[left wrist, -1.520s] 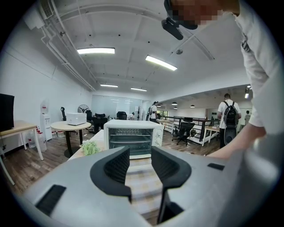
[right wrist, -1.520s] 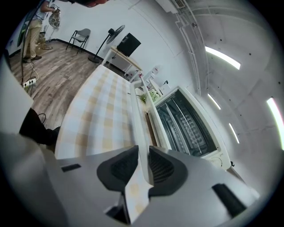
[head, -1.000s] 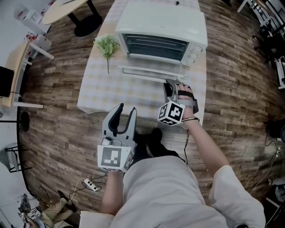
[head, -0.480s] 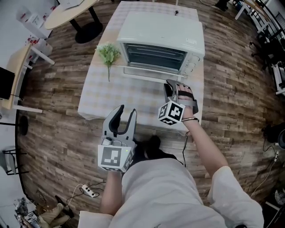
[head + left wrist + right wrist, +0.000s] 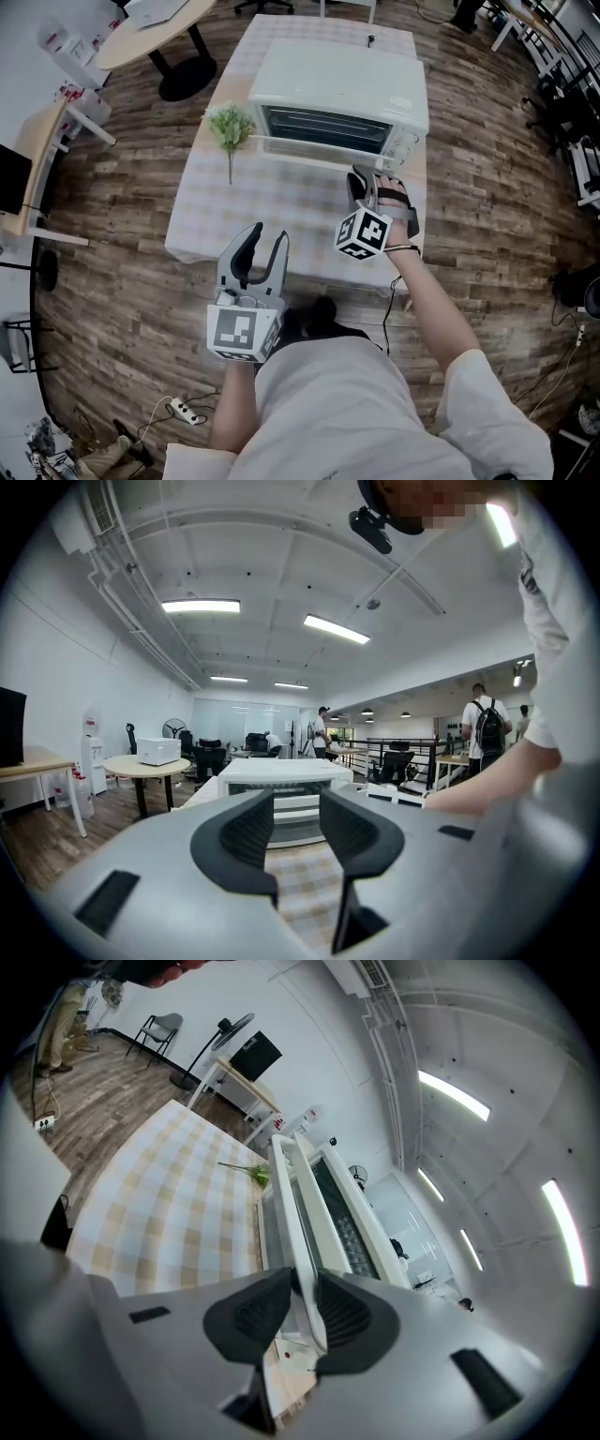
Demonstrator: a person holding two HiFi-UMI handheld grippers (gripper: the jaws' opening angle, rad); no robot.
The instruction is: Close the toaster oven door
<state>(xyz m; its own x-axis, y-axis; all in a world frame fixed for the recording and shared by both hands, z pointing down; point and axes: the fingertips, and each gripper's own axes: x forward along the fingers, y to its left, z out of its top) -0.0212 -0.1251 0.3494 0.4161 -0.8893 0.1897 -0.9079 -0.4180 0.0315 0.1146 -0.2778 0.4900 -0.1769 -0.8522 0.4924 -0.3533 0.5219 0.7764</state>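
A white toaster oven (image 5: pixel 337 80) stands at the back of the checkered table (image 5: pixel 272 202); it also shows ahead in the left gripper view (image 5: pixel 281 778). Its door (image 5: pixel 309 148) is part-way up, tilted between flat and closed. My right gripper (image 5: pixel 359 180) is at the door's right end, shut on the white door handle (image 5: pixel 305 1241), which runs between its pads (image 5: pixel 302 1302). My left gripper (image 5: pixel 256 242) hangs open near the table's front edge, well short of the oven, and its jaws (image 5: pixel 296 822) hold nothing.
A green plant sprig (image 5: pixel 230 127) lies on the table left of the oven. A round table (image 5: pixel 150 23) and a desk (image 5: pixel 37 150) stand to the left on the wooden floor. A power strip (image 5: pixel 183 408) lies on the floor. People stand far off in the left gripper view.
The oven door has swung up from lying nearly flat to a steeper tilt, and my right gripper has risen with its handle. The left gripper has barely moved.
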